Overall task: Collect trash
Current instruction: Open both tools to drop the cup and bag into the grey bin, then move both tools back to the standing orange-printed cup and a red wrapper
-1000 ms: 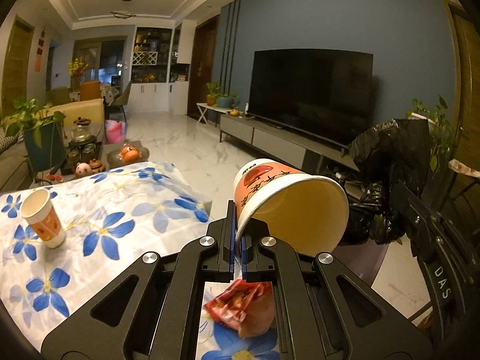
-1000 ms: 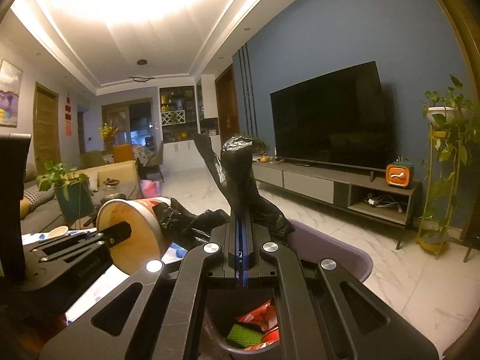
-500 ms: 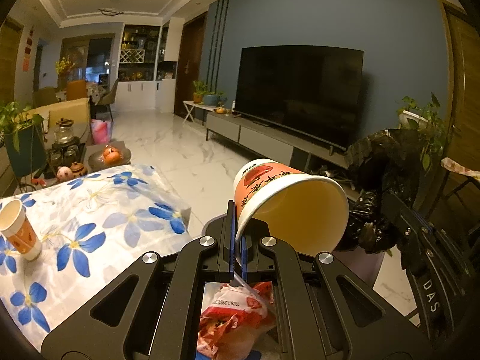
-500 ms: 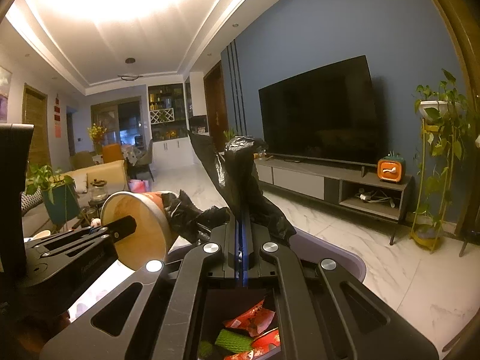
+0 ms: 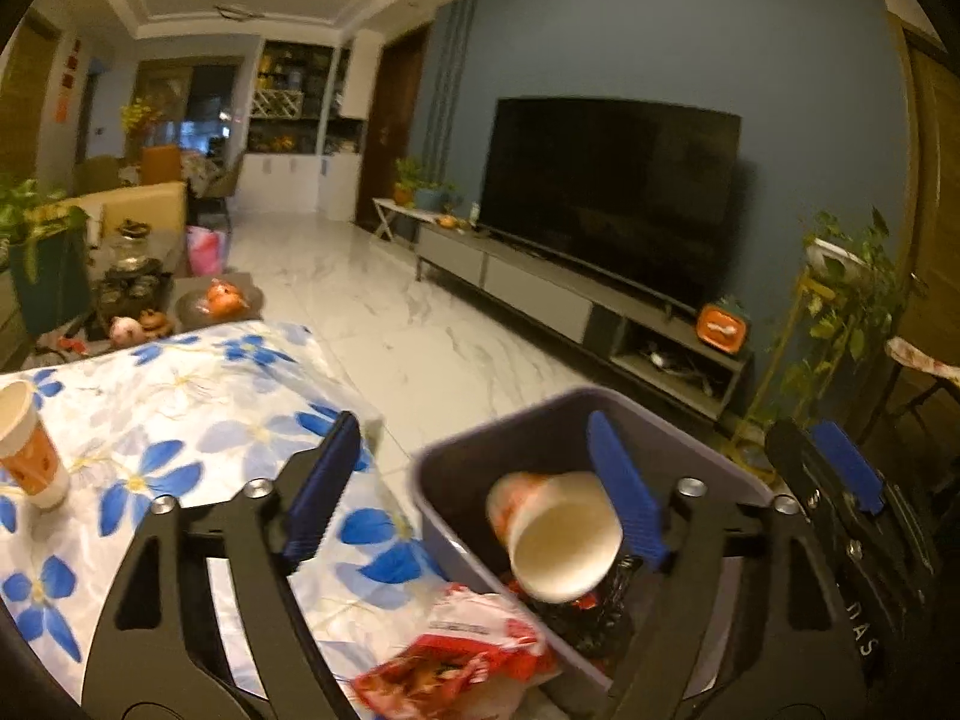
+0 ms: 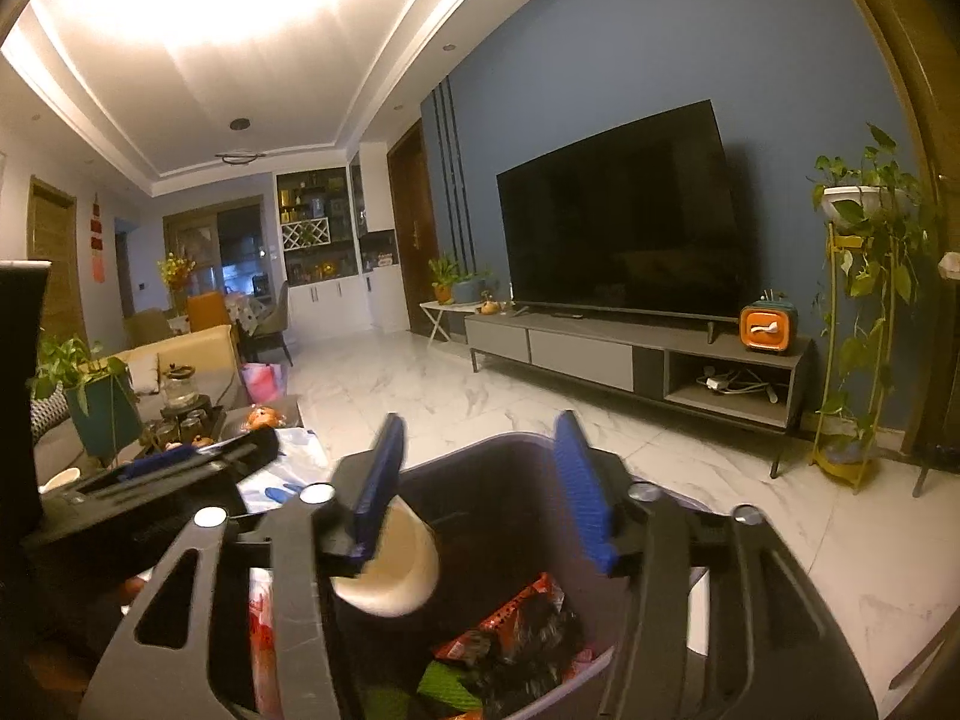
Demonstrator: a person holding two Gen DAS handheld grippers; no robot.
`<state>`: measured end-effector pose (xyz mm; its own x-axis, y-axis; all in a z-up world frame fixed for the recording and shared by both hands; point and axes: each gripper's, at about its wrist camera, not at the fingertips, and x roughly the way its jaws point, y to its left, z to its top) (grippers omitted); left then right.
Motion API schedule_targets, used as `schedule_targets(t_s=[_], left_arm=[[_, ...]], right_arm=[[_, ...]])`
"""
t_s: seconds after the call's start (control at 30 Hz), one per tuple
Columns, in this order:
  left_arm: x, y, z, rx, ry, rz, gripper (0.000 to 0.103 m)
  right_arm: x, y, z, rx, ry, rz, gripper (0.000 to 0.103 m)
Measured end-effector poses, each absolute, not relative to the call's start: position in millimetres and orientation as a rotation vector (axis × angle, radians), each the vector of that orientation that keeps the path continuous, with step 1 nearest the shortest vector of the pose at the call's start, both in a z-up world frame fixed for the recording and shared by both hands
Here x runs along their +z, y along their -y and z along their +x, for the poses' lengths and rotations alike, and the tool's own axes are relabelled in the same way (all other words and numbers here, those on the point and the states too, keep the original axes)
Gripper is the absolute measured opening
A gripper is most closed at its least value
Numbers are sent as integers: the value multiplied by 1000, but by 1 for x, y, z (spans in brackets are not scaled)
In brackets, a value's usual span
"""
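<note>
Two tools stand over the grey bin (image 5: 462, 468), both with jaws that have just been opening and pads touching nothing. The left tool (image 5: 474, 480) is spread wide; between its blue pads (image 5: 624, 498) a paper cup (image 5: 555, 531), orange-printed outside and cream inside, tumbles mouth-forward, blurred, inside the bin's rim. Below it lie red and black wrappers (image 6: 516, 630). The right tool (image 6: 480, 480) is parted too, nothing in its grip. A red snack bag (image 5: 462, 660) lies on the flowered surface (image 5: 180, 420) beside the bin, and another cup (image 5: 30, 450) stands upright well to the left.
</note>
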<state>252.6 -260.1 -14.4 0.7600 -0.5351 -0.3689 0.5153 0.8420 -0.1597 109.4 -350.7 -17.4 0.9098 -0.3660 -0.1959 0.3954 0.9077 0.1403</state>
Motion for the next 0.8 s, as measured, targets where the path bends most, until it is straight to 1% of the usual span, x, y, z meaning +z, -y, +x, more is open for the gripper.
schedule_targets(t_s=[0.03,0.07,0.17,0.2,0.23,0.33,0.47,0.8], left_arm=[[-13,255,251,-561,-406,-55,83],[-11,248,249,-543,-395,-65,86],[-7,227,242,-495,-370,-83,89],[-6,222,240,-476,-365,-84,90],[-5,214,238,-451,-361,-88,91],[-4,186,232,-379,-346,-110,92],[-3,152,223,-293,-337,-113,93],[-11,72,203,-73,-367,-107,93]], right_arm=[[-18,349,109,-393,-167,178,59],[-18,346,109,-389,-166,176,62],[-17,339,105,-377,-157,166,69],[-15,337,104,-371,-154,160,71],[-14,332,103,-368,-148,152,75],[-11,319,99,-349,-131,127,78],[-8,304,97,-315,-121,111,85],[-3,250,103,-178,-149,73,88]])
